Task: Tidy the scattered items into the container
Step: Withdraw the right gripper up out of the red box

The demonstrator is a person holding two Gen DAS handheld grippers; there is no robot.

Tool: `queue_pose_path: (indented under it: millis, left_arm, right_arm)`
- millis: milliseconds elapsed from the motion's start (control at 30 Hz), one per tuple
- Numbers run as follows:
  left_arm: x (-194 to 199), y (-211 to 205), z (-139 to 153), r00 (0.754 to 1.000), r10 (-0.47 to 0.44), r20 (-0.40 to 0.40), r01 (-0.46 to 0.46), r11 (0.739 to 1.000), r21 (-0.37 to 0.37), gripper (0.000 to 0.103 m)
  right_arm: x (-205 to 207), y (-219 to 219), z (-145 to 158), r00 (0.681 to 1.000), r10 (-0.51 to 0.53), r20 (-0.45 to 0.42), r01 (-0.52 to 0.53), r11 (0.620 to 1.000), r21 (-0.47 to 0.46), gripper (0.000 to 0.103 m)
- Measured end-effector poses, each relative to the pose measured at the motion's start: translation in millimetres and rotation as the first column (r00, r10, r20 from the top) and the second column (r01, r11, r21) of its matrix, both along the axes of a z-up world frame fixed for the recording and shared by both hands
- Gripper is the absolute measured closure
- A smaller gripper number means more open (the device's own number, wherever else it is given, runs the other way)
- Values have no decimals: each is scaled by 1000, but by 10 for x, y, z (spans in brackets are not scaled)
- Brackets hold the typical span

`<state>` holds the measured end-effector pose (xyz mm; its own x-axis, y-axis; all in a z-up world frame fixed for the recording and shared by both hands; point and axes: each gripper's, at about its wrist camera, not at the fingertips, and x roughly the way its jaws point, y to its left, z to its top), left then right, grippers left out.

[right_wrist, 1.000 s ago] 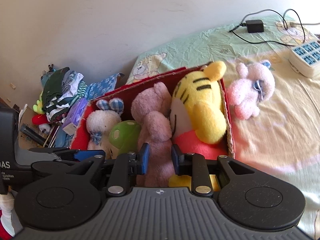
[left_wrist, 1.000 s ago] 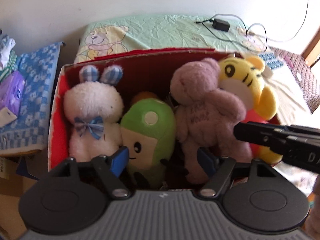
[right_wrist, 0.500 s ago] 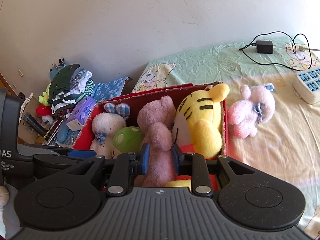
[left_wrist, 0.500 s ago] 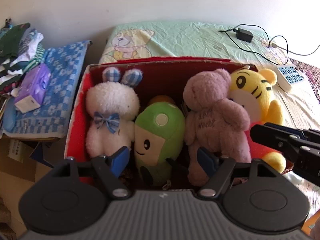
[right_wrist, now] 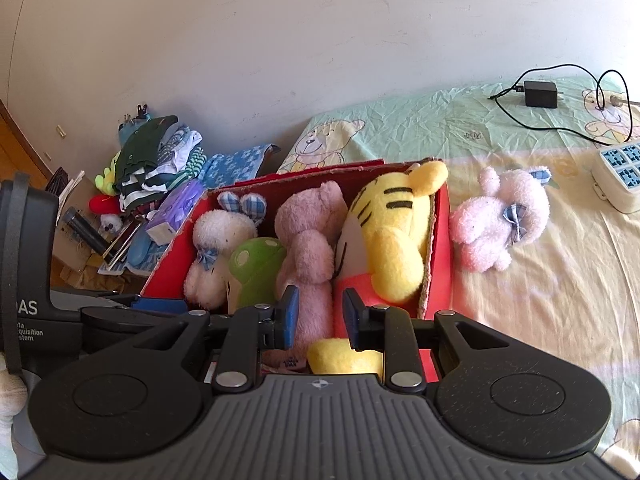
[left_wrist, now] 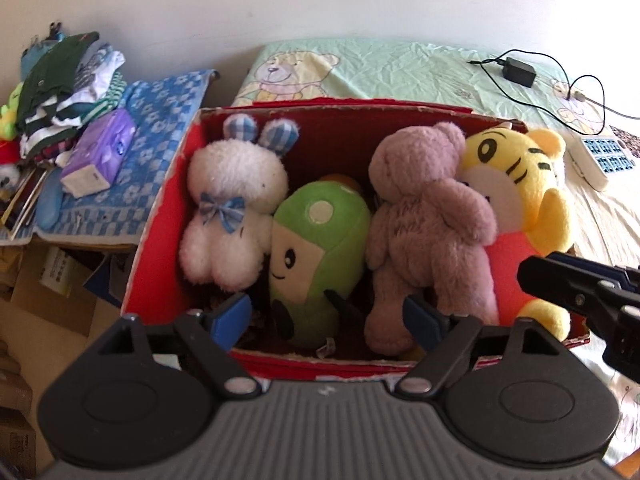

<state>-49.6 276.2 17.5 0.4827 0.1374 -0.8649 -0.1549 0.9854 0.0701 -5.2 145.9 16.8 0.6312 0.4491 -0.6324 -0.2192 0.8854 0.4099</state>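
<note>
A red cardboard box [left_wrist: 160, 216] on the bed holds a white bunny [left_wrist: 232, 200], a green plush [left_wrist: 312, 248], a mauve bear [left_wrist: 424, 216] and a yellow tiger [left_wrist: 520, 176]. My left gripper [left_wrist: 325, 318] hovers over the box's near edge. Its jaws are opening, wide apart on either side of the green plush, and the pads touch nothing. My right gripper [right_wrist: 320, 314] hangs above the bear [right_wrist: 308, 240] and the tiger [right_wrist: 392, 232], its pads a narrow gap apart and clasping nothing. A pink bunny [right_wrist: 500, 224] lies on the sheet just right of the box [right_wrist: 440, 240].
A white power strip [right_wrist: 618, 172] and a black charger [right_wrist: 540, 94] with its cable lie on the far bed. Left of the box are a blue checked cloth [left_wrist: 160, 108], a purple tissue pack [left_wrist: 100, 156], stacked clothes [left_wrist: 64, 80] and cardboard on the floor.
The left gripper has drawn back and up from the box and its jaws have spread wider. The right gripper has rolled a little, its gap unchanged. The toys have not moved.
</note>
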Motion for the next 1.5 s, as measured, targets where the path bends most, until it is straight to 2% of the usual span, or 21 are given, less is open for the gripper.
queue_pose_path:
  millis: [200,333,633,900,1267,1500]
  left_arm:
    - [-31,-55,-2,1000,26,-9,-26,998,50,17]
    - [-10,-18,17,1000,28,-5,-28,998,56,14]
    - [51,137,75,1000,13,8,-13,994,113,11]
    - [82,195,97,999,-44,27,41,993,107,9]
    - [137,-4,163,990,-129,52,125,989,84,6]
    - [175,-66,109,993,-115,32,111,989,99,6]
  right_arm:
    - [-22,-33,-12,1000,-15,-7,15,1000,-6,76]
    - [-35,-4,1,1000,-27,0,27,999,-36,76]
    - [-7,65,91,994,-110,-2,110,992,-55,75]
    - [-71,135,133,983,-180,28,181,980,-82,74]
    - [-179,43,169,965,-261,25,262,962,-83,74]
    - [-190,7,152,965,-262,21,263,963,-63,74]
